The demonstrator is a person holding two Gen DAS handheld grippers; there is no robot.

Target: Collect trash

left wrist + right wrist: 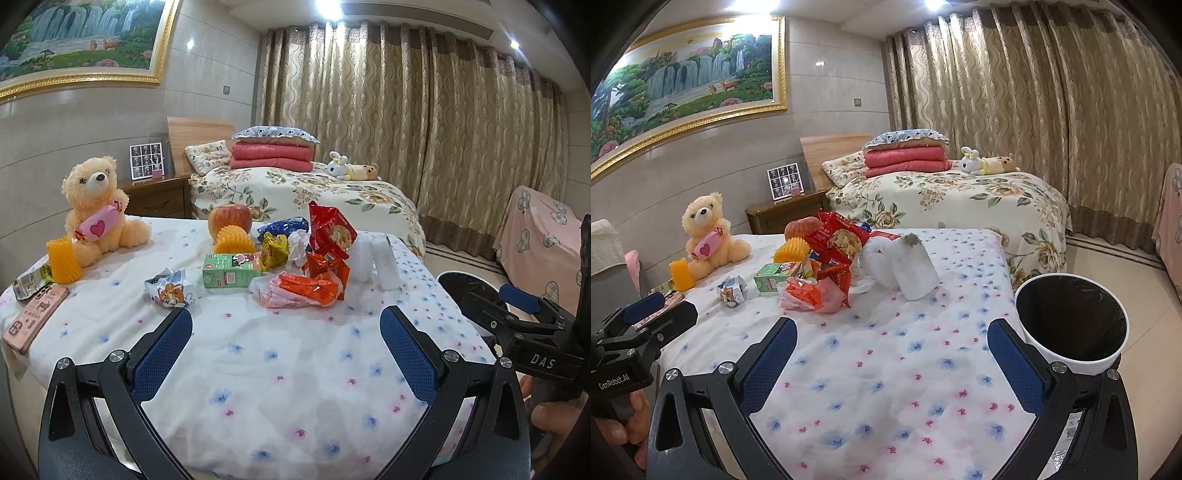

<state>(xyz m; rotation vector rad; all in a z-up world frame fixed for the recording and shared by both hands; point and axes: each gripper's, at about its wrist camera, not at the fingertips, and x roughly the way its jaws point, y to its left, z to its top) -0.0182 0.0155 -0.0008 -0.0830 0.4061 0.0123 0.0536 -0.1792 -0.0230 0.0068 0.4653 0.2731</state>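
The trash (pixel 317 258) is heaped near the middle of the flowered sheet (pixel 295 387), well ahead of both grippers. A red snack bag (pixel 330 230) is propped upright at the back of the heap; orange wrappers (pixel 314 286) in a thin plastic bag are spread at the front. A green carton (pixel 231 271) is laid to the left, touching a yellow packet (pixel 274 249), and a cartoon wrapper (pixel 170 290) is set apart, nearest the left gripper. White foam blocks (pixel 912 264) are stood just right of the heap. An apple (pixel 229 218) and a yellow foam net (pixel 233 240) are seen behind the carton. Further left a teddy bear (pixel 98 206) is seated beside a second net (pixel 65 262), with a pink phone (pixel 35 317) at the bed's edge. A white bin (pixel 1071 325) with a black liner is placed on the floor beside the bed, close to the right gripper. The left gripper (pixel 286 354) and right gripper (pixel 892 363) are both held spread wide above bare sheet, with nothing grasped.
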